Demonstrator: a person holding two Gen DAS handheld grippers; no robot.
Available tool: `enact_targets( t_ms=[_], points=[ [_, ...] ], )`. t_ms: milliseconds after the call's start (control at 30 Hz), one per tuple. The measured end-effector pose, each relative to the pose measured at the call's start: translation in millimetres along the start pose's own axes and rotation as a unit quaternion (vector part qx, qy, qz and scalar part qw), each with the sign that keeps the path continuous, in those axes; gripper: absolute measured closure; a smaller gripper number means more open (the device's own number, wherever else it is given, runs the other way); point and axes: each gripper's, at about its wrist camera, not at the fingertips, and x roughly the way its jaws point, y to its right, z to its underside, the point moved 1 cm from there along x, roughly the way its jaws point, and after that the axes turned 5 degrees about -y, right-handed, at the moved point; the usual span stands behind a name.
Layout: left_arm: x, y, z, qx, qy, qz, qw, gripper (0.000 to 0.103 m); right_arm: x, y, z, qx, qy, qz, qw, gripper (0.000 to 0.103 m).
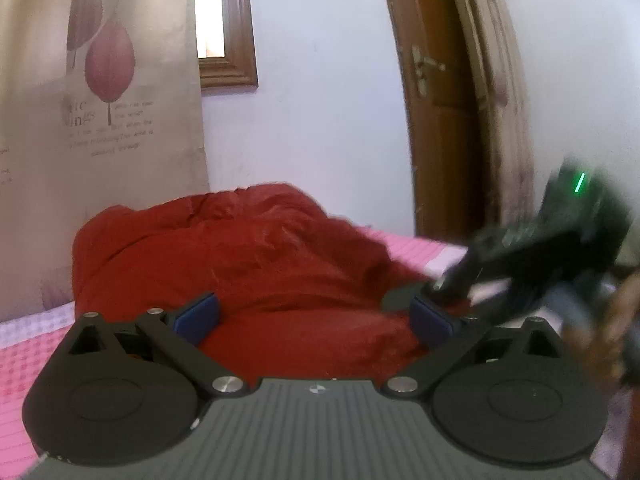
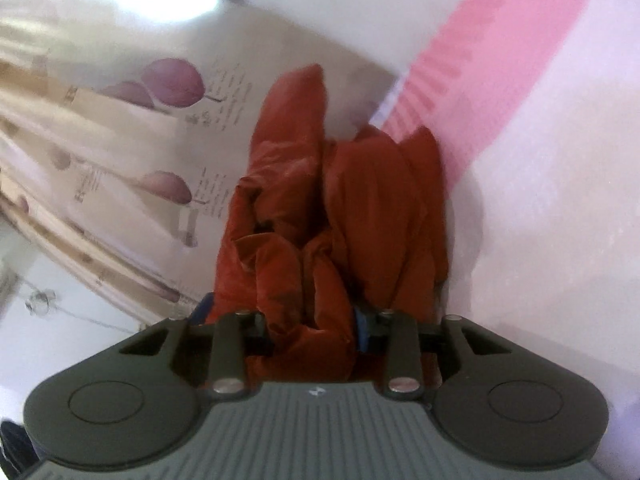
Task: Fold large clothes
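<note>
Red garment (image 1: 256,264) is lying bunched on the bed (image 1: 24,364). Right tongs (image 2: 310,332) are pinching a thick fold; left tongs (image 1: 316,320) are hovering spread. Advise gripping one layer only, lifting evenly.

Right tool (image 1: 452,284) is motion-blurred in the left wrist view, its fingertips indistinct against the red garment (image 1: 256,264); the hand (image 1: 608,332) behind it is smeared and cut by the frame edge; curtain (image 1: 112,120) lettering is too small to read.
</note>
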Motion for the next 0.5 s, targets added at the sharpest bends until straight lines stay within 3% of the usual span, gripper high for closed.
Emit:
enact_targets(
  t_ms=[100, 167, 233, 367, 500],
  points=[
    [0, 12, 4, 0.024, 0.008, -0.014, 0.9996, 0.002, -19, -48, -10, -0.111, 0.028, 0.074, 0.991, 0.063],
    [1, 13, 5, 0.021, 0.010, -0.014, 0.9996, 0.002, -25, -90, -23, -0.216, 0.056, 0.127, 0.966, 0.063],
    [-1, 15, 7, 0.020, 0.012, -0.011, 0.9997, 0.002, -12, -124, -38, -0.291, 0.052, 0.154, 0.943, 0.064],
    [0, 15, 5, 0.028, 0.010, -0.013, 0.9995, 0.002, 46, -166, -48, -0.415, -0.015, 0.184, 0.891, 0.069],
    [-1, 16, 11, 0.034, 0.014, -0.009, 0.9993, 0.001, 84, -157, -28, -0.487, -0.108, 0.238, 0.833, 0.070]
  ],
)
